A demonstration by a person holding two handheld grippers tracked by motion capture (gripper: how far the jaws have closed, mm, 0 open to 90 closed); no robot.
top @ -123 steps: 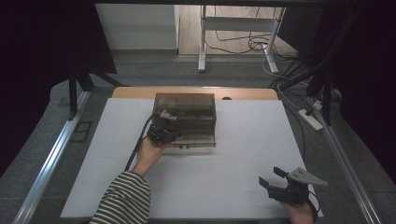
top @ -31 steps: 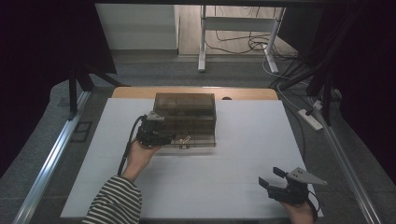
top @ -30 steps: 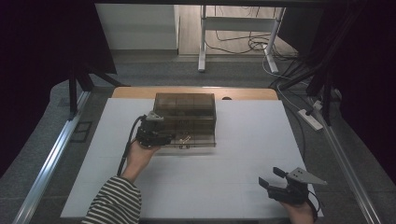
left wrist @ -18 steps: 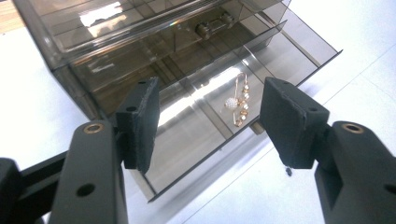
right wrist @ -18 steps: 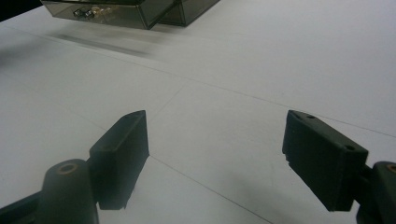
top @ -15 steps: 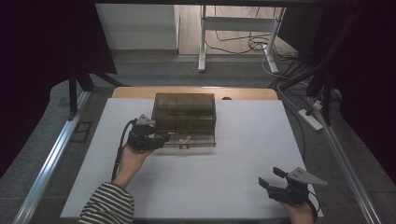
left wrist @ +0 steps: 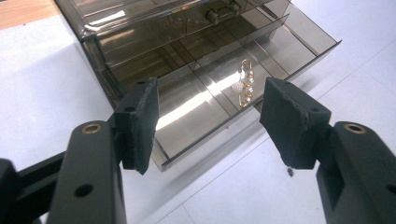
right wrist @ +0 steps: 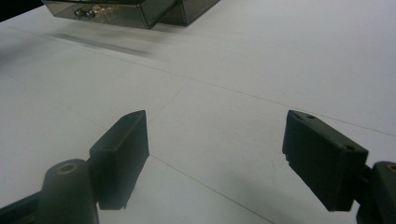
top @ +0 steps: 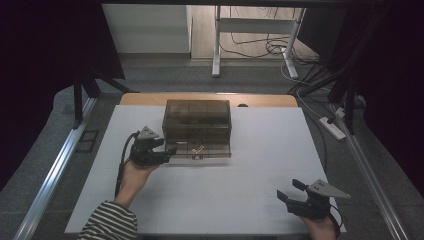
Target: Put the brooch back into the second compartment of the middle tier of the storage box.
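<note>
Holding small gold trinkets [left wrist: 246, 86]: open drawer [left wrist: 261, 60], smoked organizer box [top: 197, 121].

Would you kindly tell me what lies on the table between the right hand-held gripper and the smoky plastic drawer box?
Nothing: in the high view, bare white table stretches from the right hand-held gripper to the drawer box; the right gripper view agrees.

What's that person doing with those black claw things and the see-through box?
A person holds a two-jaw gripper in each hand. The left gripper, jaws open, sits at the corner of a smoky box's pulled-out drawer. Small golden jewellery pieces lie in one compartment. The right gripper, also open and holding nothing, rests near the table's front edge.
</note>
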